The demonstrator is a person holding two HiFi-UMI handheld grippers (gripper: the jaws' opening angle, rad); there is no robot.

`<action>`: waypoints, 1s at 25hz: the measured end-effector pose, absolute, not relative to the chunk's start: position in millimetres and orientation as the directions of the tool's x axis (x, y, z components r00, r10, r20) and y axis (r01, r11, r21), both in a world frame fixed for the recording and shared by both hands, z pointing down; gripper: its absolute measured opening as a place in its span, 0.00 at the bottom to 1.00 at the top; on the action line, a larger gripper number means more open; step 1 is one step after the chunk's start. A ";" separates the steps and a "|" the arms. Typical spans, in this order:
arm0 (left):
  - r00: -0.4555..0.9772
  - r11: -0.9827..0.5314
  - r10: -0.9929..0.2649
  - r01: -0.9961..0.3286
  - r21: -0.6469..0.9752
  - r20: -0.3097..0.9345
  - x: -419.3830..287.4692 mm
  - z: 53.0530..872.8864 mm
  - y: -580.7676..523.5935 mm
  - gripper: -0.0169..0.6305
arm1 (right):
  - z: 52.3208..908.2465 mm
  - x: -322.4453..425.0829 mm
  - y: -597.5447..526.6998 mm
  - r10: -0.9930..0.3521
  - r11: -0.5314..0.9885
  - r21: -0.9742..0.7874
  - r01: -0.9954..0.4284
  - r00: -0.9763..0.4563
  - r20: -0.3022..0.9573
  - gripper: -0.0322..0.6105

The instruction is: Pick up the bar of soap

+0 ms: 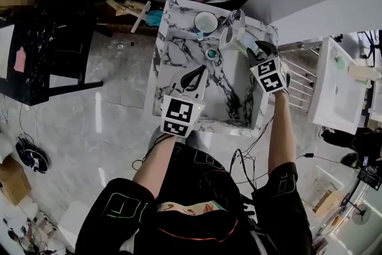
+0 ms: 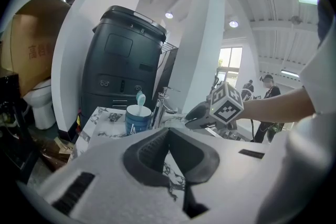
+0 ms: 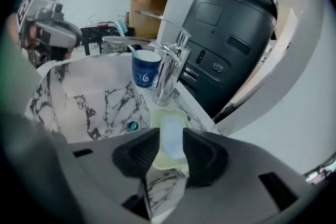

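Note:
The bar of soap [image 3: 172, 126] is pale blue-white and lies in a pale yellow dish [image 3: 156, 117] on the marble ledge beside the chrome faucet [image 3: 170, 73]. In the right gripper view my right gripper [image 3: 171, 137] hovers just over it, open, with the soap showing in the gap between its jaws. The head view puts that gripper [image 1: 255, 51] at the sink's back right corner. My left gripper [image 1: 202, 72] hangs over the marble sink [image 1: 173, 51], shut and empty; its jaw tips meet in the left gripper view [image 2: 169, 131].
A blue cup [image 1: 206, 22] with a toothbrush stands left of the faucet. A teal drain [image 1: 210, 54] sits in the basin. A tall black cabinet [image 3: 231, 34] stands behind the sink. To the right are a metal rack [image 1: 298, 80] and a white unit [image 1: 337, 86].

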State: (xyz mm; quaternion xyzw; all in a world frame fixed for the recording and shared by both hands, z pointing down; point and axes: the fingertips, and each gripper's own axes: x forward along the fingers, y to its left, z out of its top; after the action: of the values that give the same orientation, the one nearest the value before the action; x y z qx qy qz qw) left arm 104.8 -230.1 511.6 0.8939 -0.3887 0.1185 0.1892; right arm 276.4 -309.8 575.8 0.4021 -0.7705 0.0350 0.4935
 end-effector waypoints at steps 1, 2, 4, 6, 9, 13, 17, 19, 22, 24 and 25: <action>0.671 -0.626 -0.648 -0.739 0.250 0.361 104.6 513.0 -231.0 0.03 | 579.6 276.8 -311.7 -0.569 0.694 0.352 -0.628 -0.178 0.803 0.28; 0.671 -0.625 -0.646 -0.738 0.253 0.363 104.2 514.4 -231.9 0.03 | 584.0 277.1 -312.8 -0.550 0.716 0.359 -0.599 -0.166 0.819 0.29; 0.671 -0.623 -0.643 -0.738 0.258 0.367 102.2 517.1 -234.1 0.03 | 593.0 278.0 -314.7 -0.514 0.756 0.368 -0.542 -0.141 0.846 0.29; 0.670 -0.620 -0.642 -0.740 0.261 0.373 98.1 520.0 -236.8 0.03 | 600.8 278.1 -317.8 -0.489 0.780 0.371 -0.504 -0.121 0.864 0.30; 0.666 -0.614 -0.642 -0.744 0.265 0.380 93.5 524.2 -242.2 0.03 | 608.1 276.7 -324.4 -0.455 0.808 0.358 -0.468 -0.110 0.884 0.33; 0.667 -0.610 -0.638 -0.743 0.276 0.385 91.7 529.1 -246.2 0.03 | 617.1 276.4 -324.6 -0.391 0.846 0.315 -0.430 -0.099 0.915 0.37; 0.665 -0.606 -0.641 -0.745 0.279 0.383 85.4 530.8 -254.3 0.03 | 626.5 275.5 -326.9 -0.350 0.871 0.296 -0.393 -0.074 0.934 0.39; 0.665 -0.604 -0.642 -0.745 0.284 0.382 83.8 531.0 -257.5 0.03 | 629.4 275.6 -328.1 -0.337 0.875 0.287 -0.390 -0.064 0.939 0.39; 0.666 -0.602 -0.641 -0.745 0.288 0.381 83.0 532.0 -261.1 0.03 | 631.4 276.1 -330.4 -0.325 0.878 0.275 -0.392 -0.065 0.943 0.39; 0.667 -0.602 -0.640 -0.744 0.291 0.382 83.0 533.4 -262.4 0.03 | 633.0 276.1 -331.9 -0.324 0.878 0.271 -0.395 -0.072 0.943 0.40; 0.668 -0.602 -0.639 -0.743 0.293 0.382 83.2 534.1 -262.7 0.03 | 634.1 276.2 -332.0 -0.320 0.877 0.264 -0.400 -0.077 0.944 0.42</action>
State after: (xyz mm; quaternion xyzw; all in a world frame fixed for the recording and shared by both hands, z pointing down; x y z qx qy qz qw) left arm 83.2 -262.7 534.1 0.8868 -0.3896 0.1197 0.2176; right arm 276.2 -332.0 634.1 0.2455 -0.7332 0.0318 0.6334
